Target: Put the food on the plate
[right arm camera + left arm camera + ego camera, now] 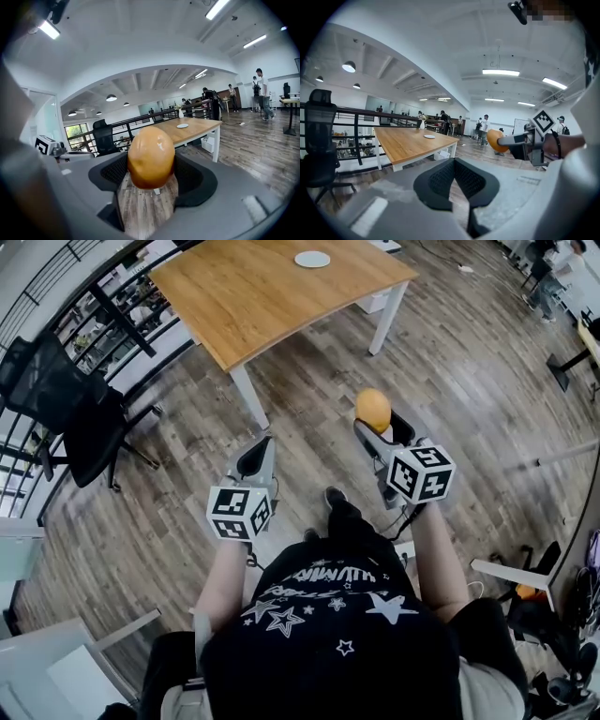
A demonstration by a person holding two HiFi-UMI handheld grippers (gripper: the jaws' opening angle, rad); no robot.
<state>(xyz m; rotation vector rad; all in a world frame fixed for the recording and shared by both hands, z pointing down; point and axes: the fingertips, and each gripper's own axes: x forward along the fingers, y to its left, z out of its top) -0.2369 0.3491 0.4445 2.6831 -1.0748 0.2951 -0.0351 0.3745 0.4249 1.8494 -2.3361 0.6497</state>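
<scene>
An orange-brown, egg-shaped piece of food (pixel 373 409) is up in the air over the wooden floor, with my right gripper (pixel 375 425) shut on it. In the right gripper view the food (pixel 151 157) fills the gap between the two black pads. My left gripper (pixel 257 456) hangs beside it at the left, its tips together with nothing between them (pixel 454 163). The left gripper view also shows the food (pixel 494 139) off to the right. A small white plate (pixel 312 259) lies far ahead on the wooden table (pixel 253 306). Both gripper views show the plate (pixel 429 136) (pixel 182 125).
A black office chair (pixel 80 413) stands at the left by a dark railing (pixel 56 324). White table legs (pixel 246 395) come down to the floor between me and the plate. Several people stand far across the room (pixel 485 127). White furniture (pixel 56 667) sits at my lower left.
</scene>
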